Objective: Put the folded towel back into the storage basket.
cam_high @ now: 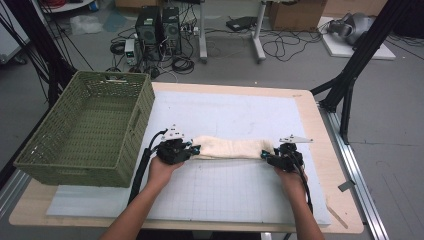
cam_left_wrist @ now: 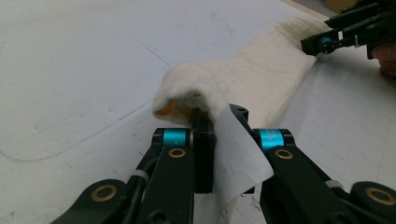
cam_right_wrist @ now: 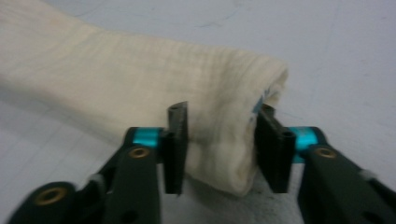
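Left gripper [cam_high: 192,148] and right gripper [cam_high: 266,155], high view: each at one end of a cream folded cloth roll [cam_high: 227,147] mid-bench; green woven basket [cam_high: 82,127] at left edge. Left gripper view: jaws pinched on cloth [cam_left_wrist: 205,95] and white tag [cam_left_wrist: 238,154]. Right gripper view: jaws apart, straddling the cloth end [cam_right_wrist: 219,135].
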### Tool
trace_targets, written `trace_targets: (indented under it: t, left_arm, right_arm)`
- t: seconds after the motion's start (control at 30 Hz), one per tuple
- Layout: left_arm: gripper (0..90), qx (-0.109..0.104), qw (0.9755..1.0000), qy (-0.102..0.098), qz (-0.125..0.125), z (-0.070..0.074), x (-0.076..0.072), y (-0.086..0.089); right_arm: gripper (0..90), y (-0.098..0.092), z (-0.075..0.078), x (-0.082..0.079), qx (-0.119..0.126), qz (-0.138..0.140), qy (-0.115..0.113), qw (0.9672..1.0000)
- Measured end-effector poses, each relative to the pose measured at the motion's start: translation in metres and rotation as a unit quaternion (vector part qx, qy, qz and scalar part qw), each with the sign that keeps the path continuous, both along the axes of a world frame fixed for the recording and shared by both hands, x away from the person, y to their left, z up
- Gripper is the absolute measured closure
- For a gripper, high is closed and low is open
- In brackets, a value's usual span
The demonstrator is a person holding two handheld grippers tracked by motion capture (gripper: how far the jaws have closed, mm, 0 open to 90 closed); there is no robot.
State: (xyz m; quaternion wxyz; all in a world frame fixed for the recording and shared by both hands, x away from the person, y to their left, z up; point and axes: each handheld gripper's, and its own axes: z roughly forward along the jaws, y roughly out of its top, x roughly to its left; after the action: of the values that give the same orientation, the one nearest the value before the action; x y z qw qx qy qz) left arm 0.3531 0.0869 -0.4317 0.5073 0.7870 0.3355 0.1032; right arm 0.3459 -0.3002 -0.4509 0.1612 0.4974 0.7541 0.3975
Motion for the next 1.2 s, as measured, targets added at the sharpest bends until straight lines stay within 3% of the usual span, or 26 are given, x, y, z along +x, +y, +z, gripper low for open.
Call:
trace_targets:
  t: [0.1,0.3,0.63,0.9,1.2]
  left_arm:
    - [80.9,0.000,1.0000,0.002,0.000,-0.001,-0.001,0.000]
    - [81.0,-0.004,1.0000,-0.002,-0.001,-0.001,-0.006,0.002]
    - [81.0,-0.029,0.9991,-0.030,-0.009,0.015,-0.023,0.011]
    - [81.0,-0.047,0.9974,-0.052,-0.017,0.027,-0.037,0.021]
    - [81.0,-0.053,0.9958,-0.072,-0.019,0.038,-0.049,0.032]
  right_arm:
    - [75.7,0.002,0.000,-0.001,0.005,0.008,0.003,1.0000]
    - [79.5,0.002,0.002,-0.006,0.004,0.009,-0.003,0.9999]
    - [79.8,-0.002,0.015,-0.017,0.012,0.037,-0.051,0.9979]
    - [80.1,-0.001,0.027,-0.023,0.030,0.051,-0.090,0.9942]
    - [80.3,0.005,0.038,-0.027,0.028,0.069,-0.124,0.9895]
